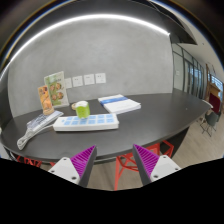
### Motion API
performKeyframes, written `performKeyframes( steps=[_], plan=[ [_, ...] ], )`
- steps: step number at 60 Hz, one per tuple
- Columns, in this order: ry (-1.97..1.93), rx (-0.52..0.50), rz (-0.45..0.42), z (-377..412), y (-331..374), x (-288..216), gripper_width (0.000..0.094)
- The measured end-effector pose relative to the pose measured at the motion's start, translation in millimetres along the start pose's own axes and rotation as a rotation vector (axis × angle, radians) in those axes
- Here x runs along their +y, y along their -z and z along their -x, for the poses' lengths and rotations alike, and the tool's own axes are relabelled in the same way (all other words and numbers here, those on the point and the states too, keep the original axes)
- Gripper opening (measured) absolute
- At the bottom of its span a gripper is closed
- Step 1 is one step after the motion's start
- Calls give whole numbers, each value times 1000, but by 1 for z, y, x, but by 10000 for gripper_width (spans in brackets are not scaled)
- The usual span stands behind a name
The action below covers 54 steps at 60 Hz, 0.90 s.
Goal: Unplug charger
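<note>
The hand-held gripper (114,162) hung with its fingers apart and empty, well short of the desk (150,108). The approach step was in hand, and no charger could be made out. Judging by the scene, the next move called for closing on the wall outlets (88,79) at far left.

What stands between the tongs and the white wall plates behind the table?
The dark table lies between the open tongs and the white square wall plates; on it a green cup and flat blue-and-white box sit in line. No charger shows.
</note>
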State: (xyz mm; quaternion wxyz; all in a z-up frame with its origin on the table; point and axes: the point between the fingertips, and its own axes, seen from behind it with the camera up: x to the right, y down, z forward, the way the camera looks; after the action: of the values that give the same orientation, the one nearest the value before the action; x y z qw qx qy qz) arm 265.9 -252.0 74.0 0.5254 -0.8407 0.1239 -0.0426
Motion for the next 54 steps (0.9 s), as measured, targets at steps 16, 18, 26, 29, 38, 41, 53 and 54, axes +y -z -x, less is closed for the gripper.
performKeyframes(
  steps=[16,18,26,29,38,41,53,54],
  plan=[
    [58,-109,-1,46,-101,-30,741],
    [70,-121,-4,50,-120,-34,741],
    [110,-153,-27,50,-202,-56,741],
    [116,-157,-32,45,-228,-62,745],
    [149,-160,-139,30,-291,-107,742],
    [167,-151,-159,18,-305,-118,521],
    [107,-128,-177,23,-309,-129,372],
    [111,-128,-172,20,-310,-129,364]
  ],
)
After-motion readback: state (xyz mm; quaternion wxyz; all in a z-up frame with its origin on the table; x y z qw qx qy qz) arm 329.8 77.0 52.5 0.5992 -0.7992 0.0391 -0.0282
